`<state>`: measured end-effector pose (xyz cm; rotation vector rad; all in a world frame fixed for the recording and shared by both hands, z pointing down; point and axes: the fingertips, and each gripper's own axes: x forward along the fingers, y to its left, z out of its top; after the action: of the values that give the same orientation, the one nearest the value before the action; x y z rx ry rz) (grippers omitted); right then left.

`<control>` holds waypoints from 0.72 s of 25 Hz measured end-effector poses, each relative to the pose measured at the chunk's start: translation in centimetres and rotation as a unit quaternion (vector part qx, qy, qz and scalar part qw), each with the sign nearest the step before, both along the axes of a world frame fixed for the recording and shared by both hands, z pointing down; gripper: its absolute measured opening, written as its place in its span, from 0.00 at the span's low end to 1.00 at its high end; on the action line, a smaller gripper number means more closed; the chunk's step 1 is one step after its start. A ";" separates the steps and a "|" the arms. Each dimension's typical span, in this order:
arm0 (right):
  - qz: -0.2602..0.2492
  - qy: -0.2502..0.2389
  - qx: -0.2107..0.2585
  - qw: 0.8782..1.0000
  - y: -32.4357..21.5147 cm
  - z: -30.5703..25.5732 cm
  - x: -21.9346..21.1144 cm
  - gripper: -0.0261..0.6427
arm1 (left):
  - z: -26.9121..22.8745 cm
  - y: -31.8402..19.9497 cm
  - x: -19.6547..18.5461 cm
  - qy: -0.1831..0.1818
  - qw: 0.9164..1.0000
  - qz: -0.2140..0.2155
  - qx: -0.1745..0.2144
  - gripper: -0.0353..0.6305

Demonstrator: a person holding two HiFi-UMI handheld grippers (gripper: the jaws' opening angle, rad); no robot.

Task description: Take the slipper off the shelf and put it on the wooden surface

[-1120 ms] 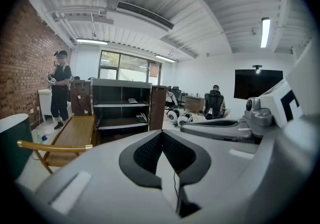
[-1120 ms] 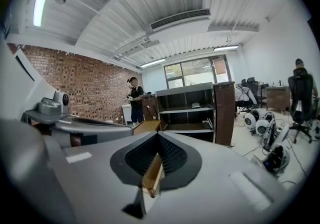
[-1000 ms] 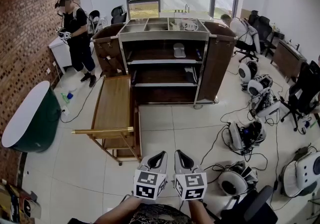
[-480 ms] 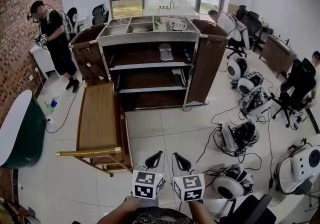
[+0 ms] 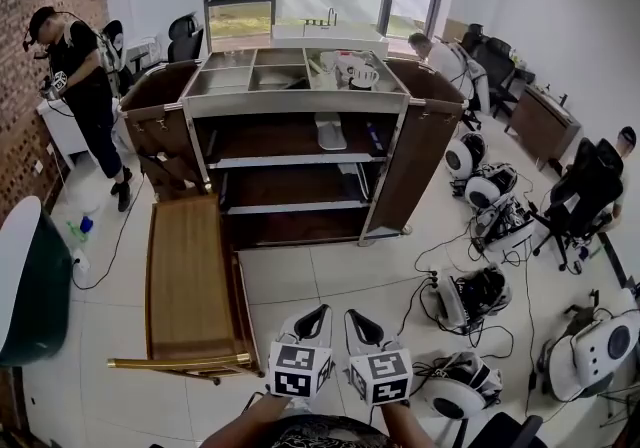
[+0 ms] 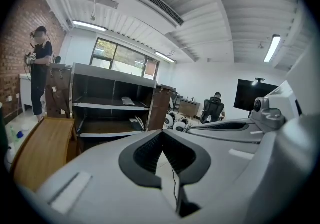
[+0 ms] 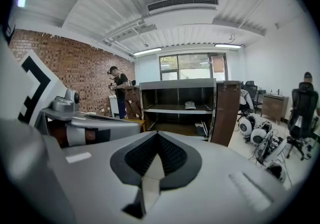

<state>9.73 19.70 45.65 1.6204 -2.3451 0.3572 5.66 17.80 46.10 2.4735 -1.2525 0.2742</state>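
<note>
since the slipper (image 5: 329,130) lies far off on the upper shelf (image 5: 270,158), left tongs (image 5: 318,314) and right tongs (image 5: 356,317) are pinched together, empty, nothing yet to grasp; wooden tabletop (image 5: 187,266) stands near-left.

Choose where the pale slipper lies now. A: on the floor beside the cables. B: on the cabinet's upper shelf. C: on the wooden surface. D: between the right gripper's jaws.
B: the slipper lies flat on the upper shelf of the open cabinet, away from the wooden surface, and the left gripper and right gripper are shut on nothing.
</note>
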 end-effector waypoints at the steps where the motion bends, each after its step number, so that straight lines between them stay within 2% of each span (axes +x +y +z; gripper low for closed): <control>1: 0.002 -0.001 -0.002 1.000 -0.7 0.0 -0.2 0.04 | 0.0 -0.8 -0.3 0.001 1.000 0.001 -0.001 0.06; 9: -0.007 0.010 -0.011 1.000 -4.7 0.4 -1.5 0.04 | 0.6 -4.8 -0.7 0.016 1.000 -0.001 -0.009 0.06; 18: -0.013 -0.018 -0.013 1.000 -10.4 2.1 0.7 0.04 | 2.5 -9.9 -0.4 -0.012 0.999 -0.031 -0.022 0.06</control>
<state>10.40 9.28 47.71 1.5832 -2.3754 0.4151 5.23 7.90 48.64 2.3965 -1.3163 0.3120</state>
